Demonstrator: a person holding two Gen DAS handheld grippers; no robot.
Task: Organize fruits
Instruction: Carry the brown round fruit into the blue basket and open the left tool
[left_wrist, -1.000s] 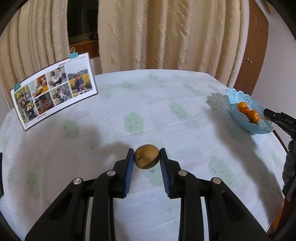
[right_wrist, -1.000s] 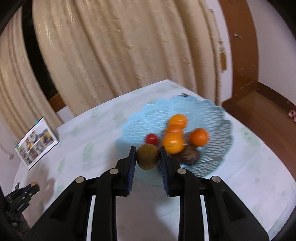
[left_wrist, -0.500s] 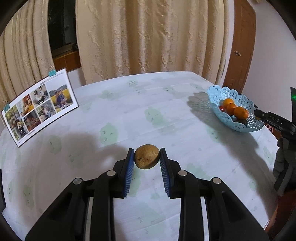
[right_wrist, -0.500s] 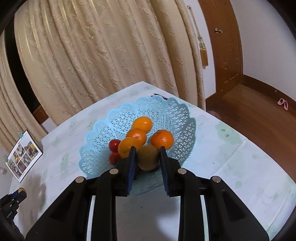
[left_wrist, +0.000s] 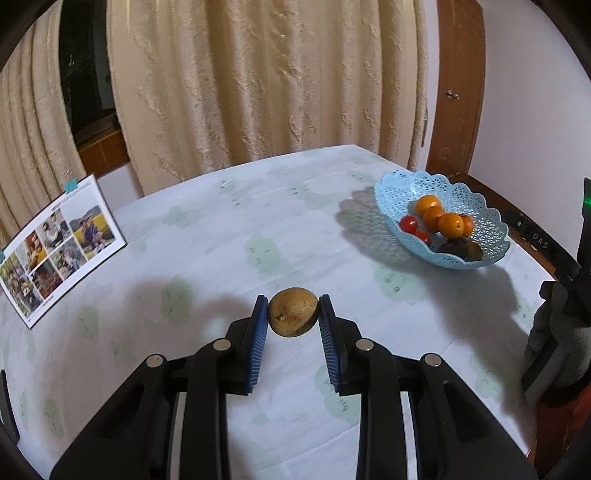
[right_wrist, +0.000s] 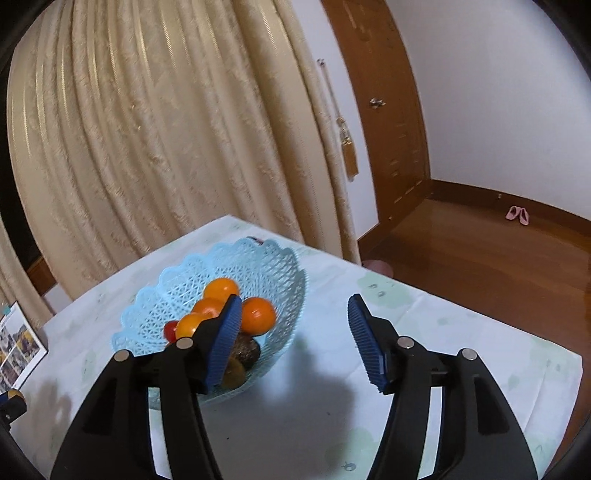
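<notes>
Kiwi (left_wrist: 293, 312) sits clamped between the blue pads of the left gripper (left_wrist: 293, 314) in the left wrist view, above the tablecloth (left_wrist: 207, 240). Blue lattice basket (left_wrist: 480, 206) now looks closer and more central than a second ago, holding oranges (left_wrist: 450, 225), cherry tomatoes (left_wrist: 409, 223) and darker fruit. Photo calendar (left_wrist: 62, 247) stands far left.

Right wrist view: right gripper (right_wrist: 293, 332) has just been opening; jaws stand wide with nothing between them. The kiwi it gripped a second ago now lies in the basket (right_wrist: 177, 288), a brown-green fruit (right_wrist: 234, 373) at the near wall beside a dark one (right_wrist: 246, 349), under the oranges (right_wrist: 258, 316).

Judgement: right drop done; left kiwi goes next.
</notes>
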